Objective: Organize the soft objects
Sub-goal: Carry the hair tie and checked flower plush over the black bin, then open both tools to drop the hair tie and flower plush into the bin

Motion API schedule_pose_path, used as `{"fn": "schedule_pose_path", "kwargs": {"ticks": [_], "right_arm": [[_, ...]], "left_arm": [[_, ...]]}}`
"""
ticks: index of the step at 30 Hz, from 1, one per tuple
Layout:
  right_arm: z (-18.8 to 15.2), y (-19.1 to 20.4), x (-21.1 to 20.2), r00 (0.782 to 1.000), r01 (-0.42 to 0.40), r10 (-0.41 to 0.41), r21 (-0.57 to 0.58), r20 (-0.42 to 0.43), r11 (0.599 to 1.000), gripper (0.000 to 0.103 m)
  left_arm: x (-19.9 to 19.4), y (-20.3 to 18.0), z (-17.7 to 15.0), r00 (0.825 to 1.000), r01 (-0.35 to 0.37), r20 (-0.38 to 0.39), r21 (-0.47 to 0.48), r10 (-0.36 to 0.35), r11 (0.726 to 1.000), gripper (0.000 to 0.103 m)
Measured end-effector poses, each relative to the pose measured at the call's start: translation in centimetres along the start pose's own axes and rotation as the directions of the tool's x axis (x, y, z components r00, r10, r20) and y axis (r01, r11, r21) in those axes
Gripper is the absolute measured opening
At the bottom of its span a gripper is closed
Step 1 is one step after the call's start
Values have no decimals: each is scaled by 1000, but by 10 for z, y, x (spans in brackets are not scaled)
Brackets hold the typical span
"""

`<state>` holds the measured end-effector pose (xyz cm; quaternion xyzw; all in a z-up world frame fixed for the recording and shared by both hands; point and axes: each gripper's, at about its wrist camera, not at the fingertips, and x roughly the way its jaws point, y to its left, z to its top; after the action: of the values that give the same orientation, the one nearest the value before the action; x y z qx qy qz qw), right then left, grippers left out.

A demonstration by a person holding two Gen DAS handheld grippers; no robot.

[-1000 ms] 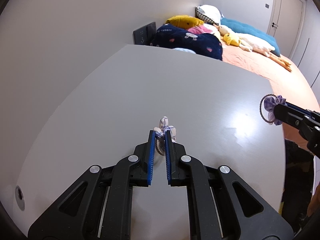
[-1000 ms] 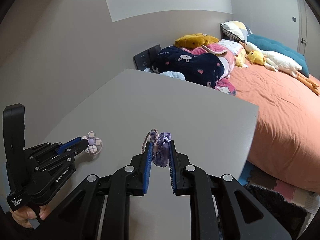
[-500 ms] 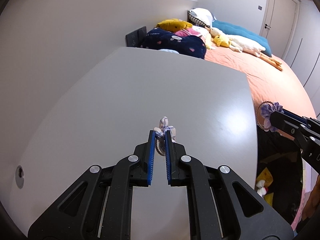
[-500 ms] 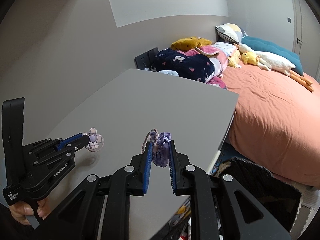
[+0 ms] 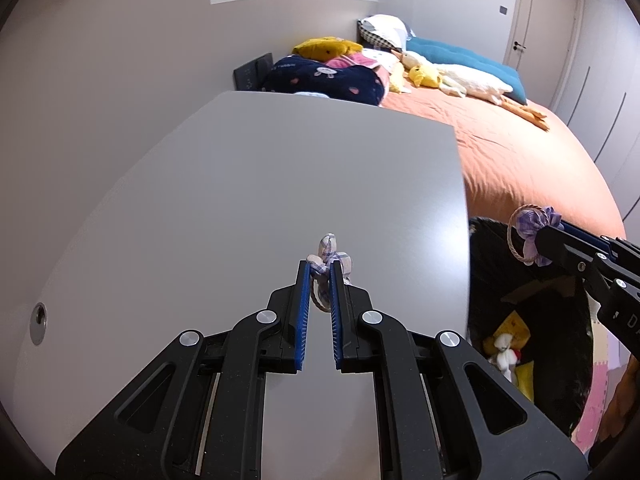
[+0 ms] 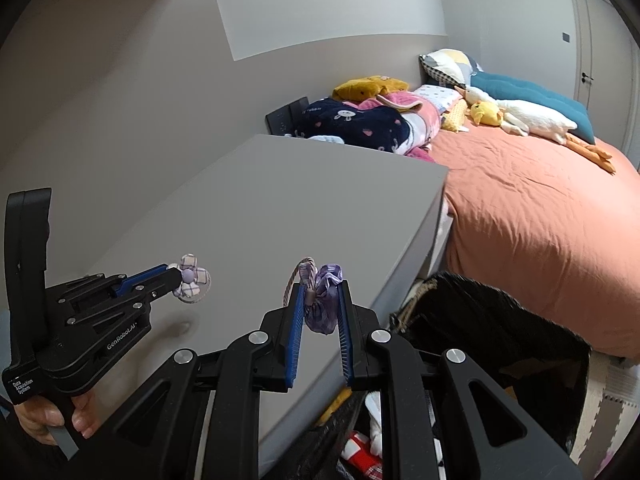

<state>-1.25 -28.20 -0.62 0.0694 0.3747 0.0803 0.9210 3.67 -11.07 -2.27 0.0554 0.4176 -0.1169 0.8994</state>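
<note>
L wrist view: left gripper point(image 5: 319, 280) has its fingers point(image 5: 303, 308) clenched on a small checked flower hair tie point(image 5: 330, 254), held above the grey worktop point(image 5: 260, 200), not resting on it. Vs a sec ago the view has slid toward the worktop's right edge: a dark bin point(image 5: 532, 320) with plush bits inside now shows beside that edge, where before only worktop and bed point(image 5: 540, 168) were seen. Right gripper point(image 5: 540, 246), w/ the purple scrunchie point(image 5: 530, 228), hangs past the edge, over the bin's mouth.

R wrist view: right gripper point(image 6: 320, 300) fingers point(image 6: 296, 328) grasping the purple scrunchie point(image 6: 322, 300), its cord loop sticking up at the left. Worktop point(image 6: 300, 208) edge is now left of and below the tips; bin point(image 6: 500, 340) rim and soft toys inside show under the gripper, unseen a sec ago. Left gripper point(image 6: 176, 280) w/ flower hair tie point(image 6: 192, 278) trails over the worktop, a hand point(image 6: 56, 420) at its grip.

Meaning, prob: both items are lifted and being carried sideways to the bin. Scrunchie looks close to a drop spot; flower tie has farther to go. Neither released yet.
</note>
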Motion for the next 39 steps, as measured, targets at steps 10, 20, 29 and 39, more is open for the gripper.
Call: {"fn": "schedule_pose_path", "kwargs": {"ticks": [10,20,29,39], "right_arm": [[-27,-24,-31,999,34,-35,33,20,999,18],[-50,-59,-62,995,88,-91,77,41,993,18],[-65,-93,-86,988,134,-141,123,55,983,18],[-77,-127,-110,977,185,-199,170,72,968,18]], "left_arm": [[-13,-35,-19,999,37,-1,39,-37,999,9],[-17,-82,-31,996,94,-8,93,-94,991,9],[-16,-121,-30,990,138,-17,149,-137,979,9],[-14,-157,-32,983,184,-31,205,-182,961,9]]}}
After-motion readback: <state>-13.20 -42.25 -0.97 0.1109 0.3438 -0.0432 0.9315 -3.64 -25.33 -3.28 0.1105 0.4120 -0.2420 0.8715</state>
